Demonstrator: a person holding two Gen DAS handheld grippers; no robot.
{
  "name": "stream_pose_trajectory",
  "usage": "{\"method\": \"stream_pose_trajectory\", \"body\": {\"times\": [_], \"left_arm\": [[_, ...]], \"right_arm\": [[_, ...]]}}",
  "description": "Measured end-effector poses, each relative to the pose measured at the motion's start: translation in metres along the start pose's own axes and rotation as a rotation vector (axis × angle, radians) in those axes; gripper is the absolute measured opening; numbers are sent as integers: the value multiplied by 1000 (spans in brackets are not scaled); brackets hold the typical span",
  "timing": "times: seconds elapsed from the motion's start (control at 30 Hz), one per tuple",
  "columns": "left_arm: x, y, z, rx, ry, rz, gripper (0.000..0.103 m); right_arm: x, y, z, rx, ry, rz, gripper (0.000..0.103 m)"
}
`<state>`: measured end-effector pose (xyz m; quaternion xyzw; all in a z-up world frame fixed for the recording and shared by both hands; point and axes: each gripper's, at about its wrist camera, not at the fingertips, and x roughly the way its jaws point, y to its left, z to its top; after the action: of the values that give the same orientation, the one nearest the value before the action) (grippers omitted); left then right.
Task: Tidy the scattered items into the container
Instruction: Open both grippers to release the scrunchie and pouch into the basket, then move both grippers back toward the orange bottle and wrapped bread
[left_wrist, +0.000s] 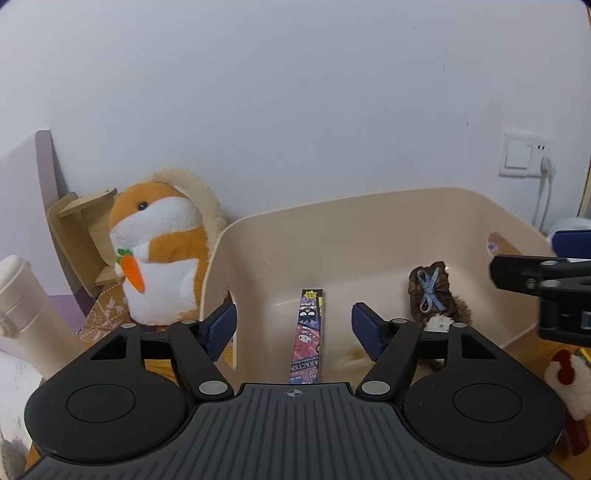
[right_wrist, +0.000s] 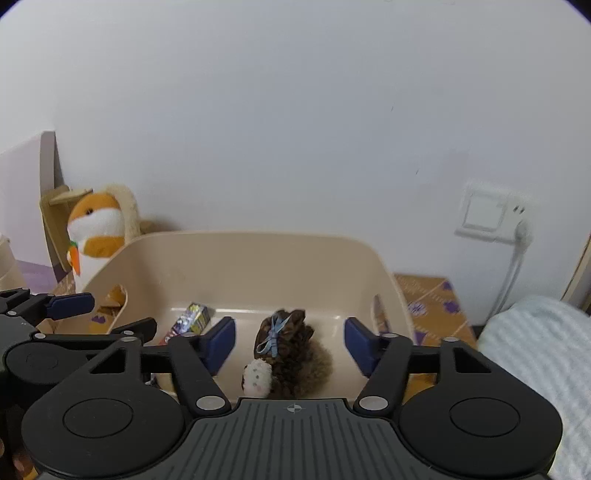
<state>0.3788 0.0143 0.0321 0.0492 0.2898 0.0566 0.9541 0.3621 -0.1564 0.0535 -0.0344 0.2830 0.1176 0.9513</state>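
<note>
Left tool (left_wrist: 293, 328) hides box (left_wrist: 308, 332) end; container (left_wrist: 332, 229) rim uncut.

Both grippers open, side by side over the beige tub

The left gripper (left_wrist: 293, 325) points down into the beige tub (left_wrist: 369, 229) above its near left part, blue pads (left_wrist: 221, 326) spread wide and pressing on nothing. The right gripper (right_wrist: 290, 345) is tilted down likewise above the tub's near right part, blue pads (right_wrist: 221, 341) also wide apart and gripping nothing. Each shows at the edge of the other's view, just beside it, at about the same height over the tub.
</note>
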Motion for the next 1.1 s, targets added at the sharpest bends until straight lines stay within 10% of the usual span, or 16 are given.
{"method": "stream_pose_trajectory", "body": {"times": [0.5,1.1], "left_arm": [[-76,11,-35,49,-48,15,82],[-88,15,-112,94,55,-108,83]], "right_arm": [[-101,-13,-26,-37,-115,-25,99],[-116,-16,-116,29,35,-22,102]]}}
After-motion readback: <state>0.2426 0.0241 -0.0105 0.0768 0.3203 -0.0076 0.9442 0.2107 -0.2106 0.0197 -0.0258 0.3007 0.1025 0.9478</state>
